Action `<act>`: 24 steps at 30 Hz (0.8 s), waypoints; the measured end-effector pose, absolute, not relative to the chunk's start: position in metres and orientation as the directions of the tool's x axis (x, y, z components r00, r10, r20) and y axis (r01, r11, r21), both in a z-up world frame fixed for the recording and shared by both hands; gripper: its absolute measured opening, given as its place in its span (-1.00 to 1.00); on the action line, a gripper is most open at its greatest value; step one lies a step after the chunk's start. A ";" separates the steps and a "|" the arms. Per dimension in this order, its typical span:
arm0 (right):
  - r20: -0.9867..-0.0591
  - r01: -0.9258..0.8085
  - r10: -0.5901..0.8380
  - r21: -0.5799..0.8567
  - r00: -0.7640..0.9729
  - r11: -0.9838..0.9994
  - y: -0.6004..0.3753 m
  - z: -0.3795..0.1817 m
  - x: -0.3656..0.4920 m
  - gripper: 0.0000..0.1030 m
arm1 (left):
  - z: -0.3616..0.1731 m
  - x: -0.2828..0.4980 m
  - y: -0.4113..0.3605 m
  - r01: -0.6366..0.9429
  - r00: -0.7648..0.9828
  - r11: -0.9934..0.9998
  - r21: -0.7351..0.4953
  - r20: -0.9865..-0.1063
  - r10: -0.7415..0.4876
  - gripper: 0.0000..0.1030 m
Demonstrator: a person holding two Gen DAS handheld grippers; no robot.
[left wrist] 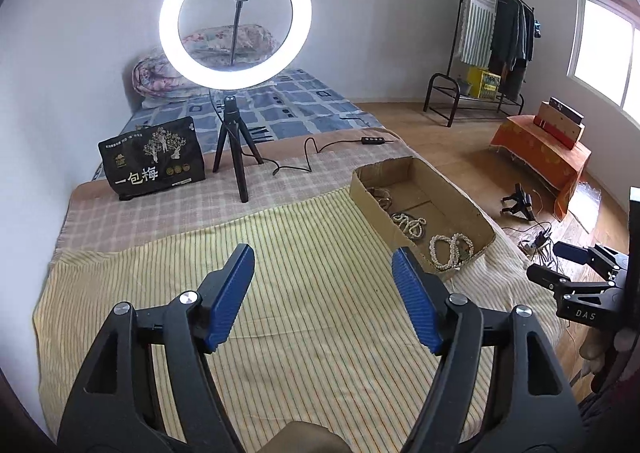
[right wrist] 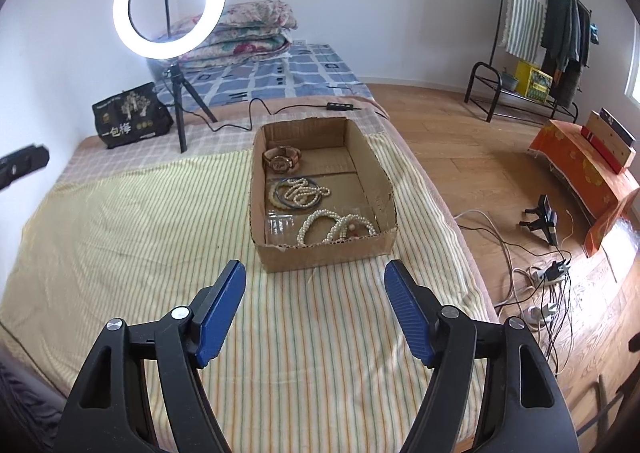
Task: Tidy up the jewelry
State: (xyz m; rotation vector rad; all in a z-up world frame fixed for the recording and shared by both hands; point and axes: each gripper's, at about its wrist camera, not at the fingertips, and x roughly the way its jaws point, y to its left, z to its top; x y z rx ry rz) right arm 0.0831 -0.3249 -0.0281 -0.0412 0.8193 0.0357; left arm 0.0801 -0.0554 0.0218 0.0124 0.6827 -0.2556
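The pearl strands lying in the cardboard box on the bed look light, limp and slippery (best pinched across a loop), while both the left tongs and right tongs hang wide open, empty, and the black bag reads "一包梅".

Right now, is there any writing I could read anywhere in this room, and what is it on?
"一包梅": large white characters on the black snack bag beside the ring light tripod; its smaller print is too small to read.
"DAS": on the black body of the right gripper seen at the left camera's edge.
Yellow box under the clothes rack: print blurred, unreadable.
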 end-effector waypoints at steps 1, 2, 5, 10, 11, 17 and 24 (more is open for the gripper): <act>-0.730 -0.037 0.008 -0.024 0.684 0.999 -0.324 -0.029 0.085 0.50 | 0.020 0.079 -0.056 0.236 0.746 0.969 -0.069 -0.626 -0.227 0.46; -0.727 -0.026 -0.002 -0.027 0.687 0.999 -0.322 -0.029 0.086 0.51 | 0.018 0.078 -0.056 0.233 0.749 0.970 -0.064 -0.625 -0.221 0.49; -0.715 -0.015 -0.017 -0.038 0.699 0.999 -0.315 -0.029 0.090 0.51 | 0.013 0.076 -0.059 0.235 0.756 0.970 -0.057 -0.617 -0.220 0.61; -0.684 0.002 -0.052 -0.073 0.728 0.997 -0.306 -0.026 0.092 0.51 | 0.005 0.074 -0.068 0.261 0.753 0.965 -0.031 -0.618 -0.224 0.62; -0.676 0.008 -0.051 -0.067 0.735 0.998 -0.306 -0.024 0.092 0.52 | 0.003 0.074 -0.070 0.267 0.749 0.963 -0.028 -0.623 -0.226 0.62; -0.642 0.032 -0.061 -0.056 0.764 0.998 -0.301 -0.018 0.095 0.55 | 0.003 0.070 -0.074 0.265 0.759 0.964 -0.016 -0.613 -0.219 0.64; -0.623 0.036 -0.068 -0.064 0.779 0.997 -0.297 -0.015 0.094 0.55 | 0.003 0.067 -0.070 0.242 0.782 0.970 -0.001 -0.592 -0.195 1.00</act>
